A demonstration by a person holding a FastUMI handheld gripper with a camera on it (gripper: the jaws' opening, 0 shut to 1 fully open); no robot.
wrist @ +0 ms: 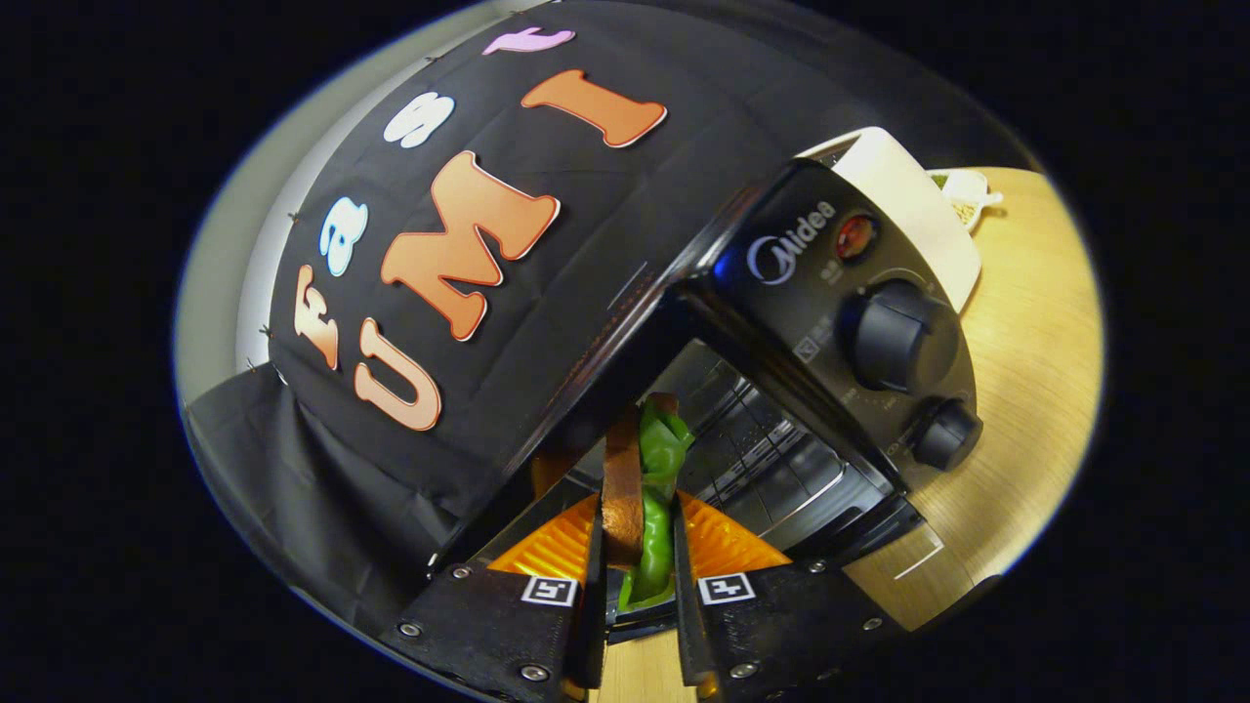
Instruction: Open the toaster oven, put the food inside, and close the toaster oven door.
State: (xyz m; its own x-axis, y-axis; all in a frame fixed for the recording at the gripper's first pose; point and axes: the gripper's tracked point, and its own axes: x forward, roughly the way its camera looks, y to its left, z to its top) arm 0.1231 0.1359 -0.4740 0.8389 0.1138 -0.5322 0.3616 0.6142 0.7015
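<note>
A black toaster oven (840, 322) stands on a light wooden table, tilted in my rolled view, with its cavity (752, 449) open just ahead of me. My gripper (640, 532) is shut on a sandwich (640, 469): a brown bread slice with green lettuce, held on edge between both fingers. The sandwich's far end reaches into the mouth of the cavity, over the wire rack (781, 469). The oven's lowered door (879, 532) shows just right of my fingers. Two black knobs (894, 332) and a red lamp sit on the control panel.
A white appliance or container (918, 205) stands behind the oven, and a small white dish (967, 190) lies beyond it. The wooden table (1025, 391) stretches out to the right of the oven. The booth's black cloth wall (469, 293) hangs behind and left.
</note>
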